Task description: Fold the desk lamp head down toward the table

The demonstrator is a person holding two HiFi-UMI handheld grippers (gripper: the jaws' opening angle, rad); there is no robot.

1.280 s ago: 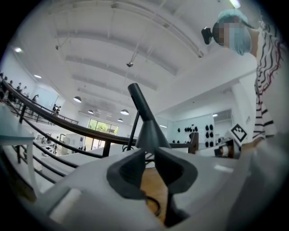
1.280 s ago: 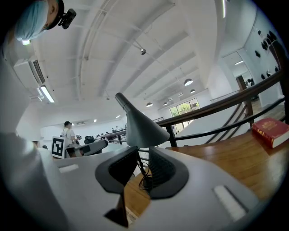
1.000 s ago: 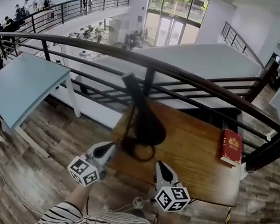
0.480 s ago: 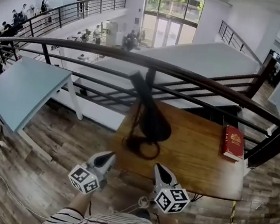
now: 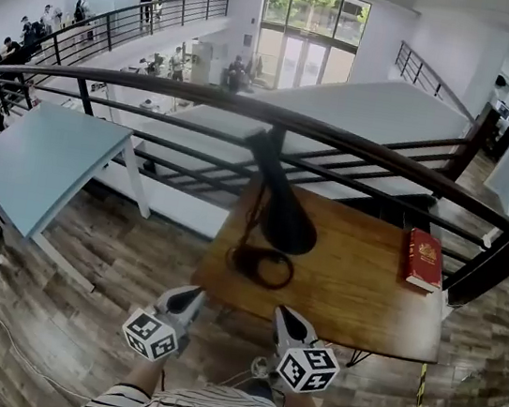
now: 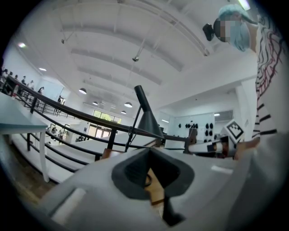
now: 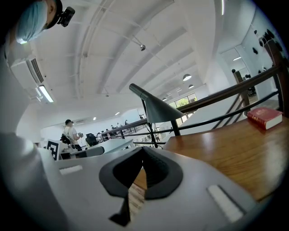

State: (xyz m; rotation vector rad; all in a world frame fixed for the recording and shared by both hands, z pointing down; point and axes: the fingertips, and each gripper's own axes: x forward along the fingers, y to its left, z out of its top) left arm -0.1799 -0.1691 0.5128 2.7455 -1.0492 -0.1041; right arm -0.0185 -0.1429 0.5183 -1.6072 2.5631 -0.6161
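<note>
Both have pulled back off the edge since a second ago: left hand-held gripper point(image 5: 189, 297) and right hand-held gripper point(image 5: 282, 316), jaws pressed together, empty. The black cone-headed desk lamp point(image 5: 281, 213) stands on the brown wooden table point(image 5: 355, 293), head raised. Only the right gripper view, not the left, catches the red hardcover book point(image 7: 264, 117).

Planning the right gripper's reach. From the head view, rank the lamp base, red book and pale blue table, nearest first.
1. Lamp base: just ahead of the right gripper, slightly left.
2. Red book: farther ahead, right.
3. Pale blue table: far left.
</note>
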